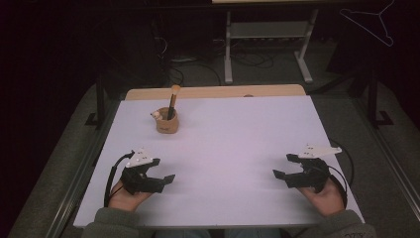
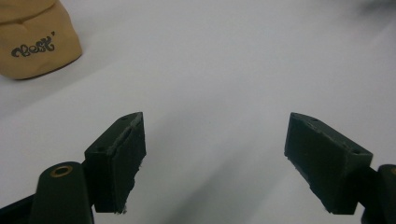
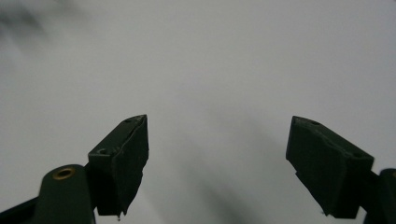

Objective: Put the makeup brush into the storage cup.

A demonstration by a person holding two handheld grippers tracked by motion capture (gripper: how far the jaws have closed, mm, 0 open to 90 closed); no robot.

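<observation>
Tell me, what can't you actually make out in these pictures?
- Inside of the tan cup, high view: its wall hides the brush below the rim.
- White thing at the rim: too small to identify.
- Cup, left gripper view: cut off by the edges.
- Room behind the table: too dark.

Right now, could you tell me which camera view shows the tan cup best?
The high view: the whole tan cup stands on the white table with a brush upright in it. The left gripper view catches its lower side with printed lettering at the top left corner.
</observation>
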